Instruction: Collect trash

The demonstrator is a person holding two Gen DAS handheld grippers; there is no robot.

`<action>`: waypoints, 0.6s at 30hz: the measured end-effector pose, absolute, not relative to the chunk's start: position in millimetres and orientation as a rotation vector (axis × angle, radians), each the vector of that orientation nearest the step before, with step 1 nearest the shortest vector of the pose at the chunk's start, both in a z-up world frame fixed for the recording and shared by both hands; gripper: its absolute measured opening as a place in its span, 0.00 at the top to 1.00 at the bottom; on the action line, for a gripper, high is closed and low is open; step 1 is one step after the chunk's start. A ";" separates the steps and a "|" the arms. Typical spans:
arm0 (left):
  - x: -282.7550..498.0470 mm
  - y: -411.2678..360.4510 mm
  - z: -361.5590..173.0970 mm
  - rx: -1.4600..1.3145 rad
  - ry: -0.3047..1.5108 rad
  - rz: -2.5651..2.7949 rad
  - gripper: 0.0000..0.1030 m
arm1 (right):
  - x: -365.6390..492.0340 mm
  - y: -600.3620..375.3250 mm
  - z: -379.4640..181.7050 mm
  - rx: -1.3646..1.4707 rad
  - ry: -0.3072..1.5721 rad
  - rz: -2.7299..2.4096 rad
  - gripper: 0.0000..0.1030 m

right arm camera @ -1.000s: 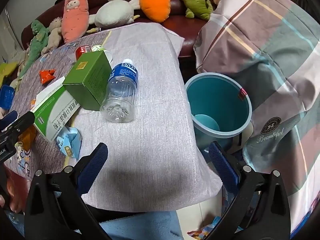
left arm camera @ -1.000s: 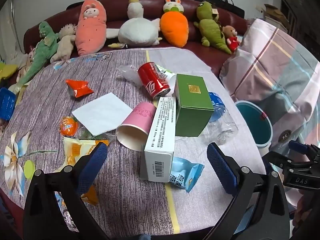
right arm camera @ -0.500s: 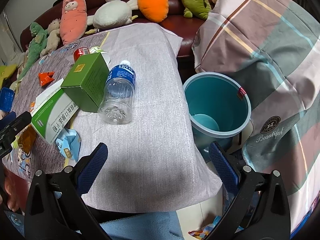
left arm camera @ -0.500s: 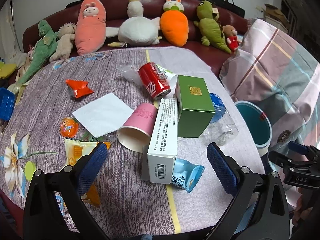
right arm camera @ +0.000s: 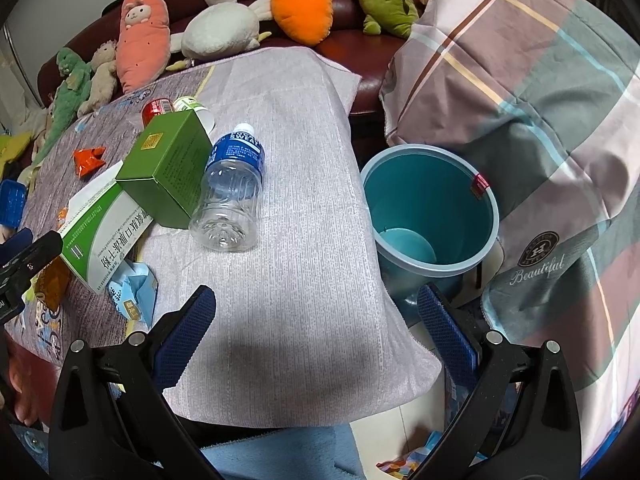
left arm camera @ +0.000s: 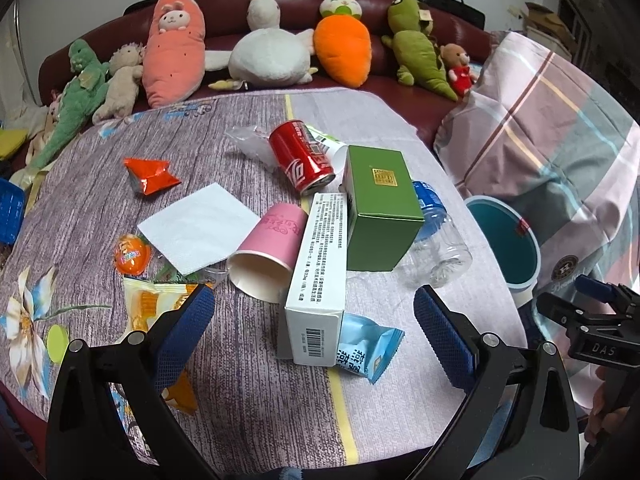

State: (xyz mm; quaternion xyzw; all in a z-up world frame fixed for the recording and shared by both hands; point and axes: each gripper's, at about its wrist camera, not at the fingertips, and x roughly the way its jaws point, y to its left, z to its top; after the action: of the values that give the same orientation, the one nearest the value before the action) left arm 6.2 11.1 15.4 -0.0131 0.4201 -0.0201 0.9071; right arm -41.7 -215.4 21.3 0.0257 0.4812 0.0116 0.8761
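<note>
The left gripper point(left arm camera: 314, 322) hung over the near edge of the table point(left arm camera: 248, 392), jaws spread wide and holding nothing. Ahead of it lay the litter: a white napkin point(left arm camera: 198, 227), a pink paper cup point(left arm camera: 266, 250), a long white carton point(left arm camera: 322, 256), a green box point(left arm camera: 380, 196) and a clear bottle point(right arm camera: 232, 196). Further right, the right gripper point(right arm camera: 316, 324) was equally spread and empty, near the teal bin point(right arm camera: 430, 216) standing beside the table.

Bare tablecloth point(right arm camera: 304, 280) is lying clear before the plastic bottle point(right arm camera: 230, 196); the green box point(right arm camera: 168, 168) is crowding its left.
</note>
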 end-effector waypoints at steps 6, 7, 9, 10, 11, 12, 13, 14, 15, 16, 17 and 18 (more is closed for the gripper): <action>7.4 9.6 17.2 -0.015 0.866 -0.043 0.04 | -40.9 -215.1 27.2 0.051 0.989 0.028 0.06; 7.4 9.1 17.5 -0.009 0.866 -0.044 0.04 | -40.6 -215.1 27.9 0.048 0.986 0.029 0.06; 8.2 7.5 18.8 0.002 0.865 -0.047 0.04 | -40.0 -215.0 29.1 0.043 0.982 0.031 0.06; 8.5 6.6 19.2 0.009 0.866 -0.052 0.04 | -39.6 -215.2 29.2 0.040 0.981 0.030 0.06; 8.7 6.0 19.6 0.011 0.867 -0.057 0.04 | -39.2 -215.0 29.4 0.040 0.981 0.030 0.06; 9.1 5.5 19.9 0.011 0.868 -0.062 0.04 | -39.0 -215.1 29.3 0.041 0.981 0.031 0.06; 9.3 5.1 20.0 0.011 0.870 -0.066 0.04 | -38.6 -215.2 29.4 0.042 0.981 0.032 0.06; 10.1 4.6 20.2 0.012 0.872 -0.070 0.04 | -37.5 -215.8 29.4 0.044 0.980 0.033 0.06; 10.7 4.2 20.3 0.015 0.875 -0.075 0.04 | -37.0 -216.2 29.4 0.045 0.980 0.033 0.06; 11.8 3.7 20.8 0.022 0.880 -0.085 0.04 | -36.0 -216.4 29.6 0.045 0.981 0.034 0.06; 13.0 3.8 21.8 0.026 0.885 -0.095 0.04 | -34.9 -216.6 29.7 0.043 0.982 0.036 0.06; 16.0 5.4 23.3 0.031 0.897 -0.109 0.04 | -35.3 -216.3 29.7 0.041 0.981 0.036 0.06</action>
State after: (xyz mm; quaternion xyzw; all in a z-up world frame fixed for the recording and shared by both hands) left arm 16.0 5.4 23.3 0.0152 0.4333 -0.0525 0.8996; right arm -35.3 -216.3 29.7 0.0199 0.4711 0.0171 0.8817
